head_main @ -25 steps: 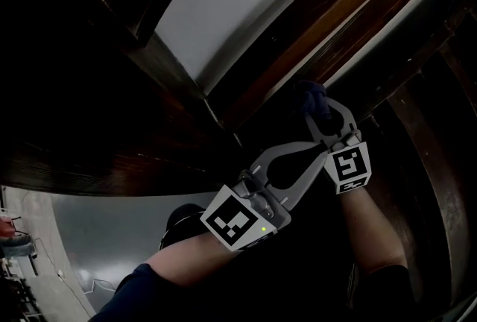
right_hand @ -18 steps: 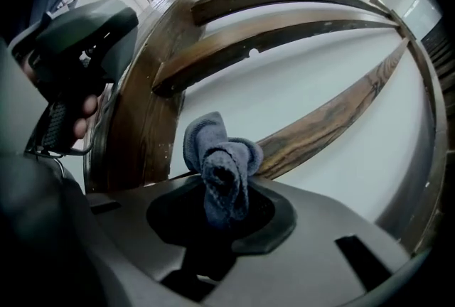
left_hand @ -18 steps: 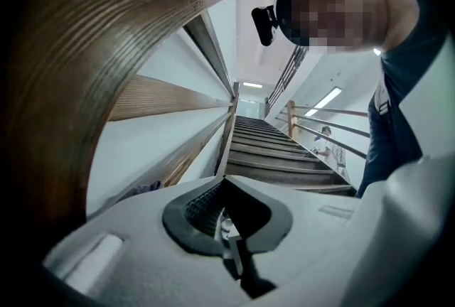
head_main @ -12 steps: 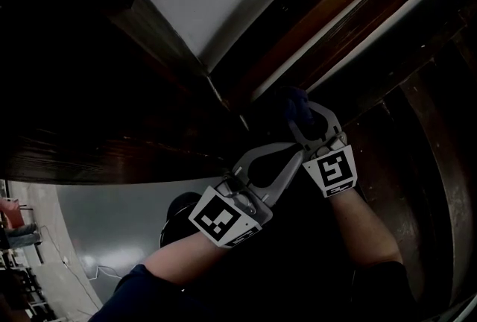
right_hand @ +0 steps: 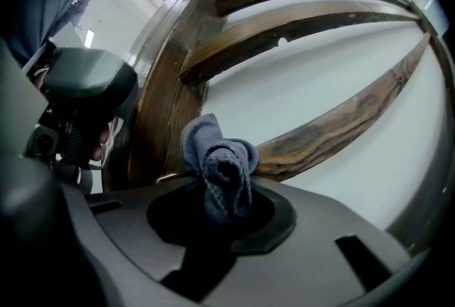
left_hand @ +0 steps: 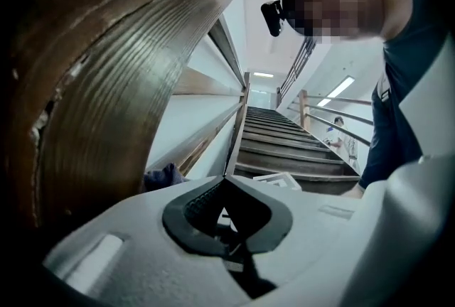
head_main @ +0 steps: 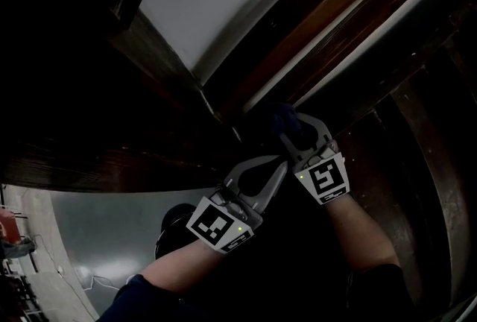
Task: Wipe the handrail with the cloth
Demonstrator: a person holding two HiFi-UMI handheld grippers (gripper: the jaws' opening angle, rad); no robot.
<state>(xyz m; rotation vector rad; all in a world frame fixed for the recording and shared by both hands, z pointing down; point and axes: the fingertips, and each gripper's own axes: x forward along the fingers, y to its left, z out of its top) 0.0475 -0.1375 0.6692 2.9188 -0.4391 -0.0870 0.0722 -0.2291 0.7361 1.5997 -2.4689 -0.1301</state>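
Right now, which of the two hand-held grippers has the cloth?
The right hand-held gripper: a bunched blue cloth sits clamped between its jaws. The left hand-held gripper is shut and empty.

Stairwell of what appears to be a public or institutional building. A long flight of dark wooden stairs (left_hand: 284, 138) climbs between white walls (head_main: 216, 0), with a heavy, grained wooden handrail (left_hand: 106, 85) on one side and a post-and-rail balustrade (left_hand: 334, 110) on the other. Strip lights (left_hand: 263, 74) glow on the ceiling, a person (left_hand: 335, 129) stands far up the steps, and a grey floor (head_main: 104, 231) lies below.
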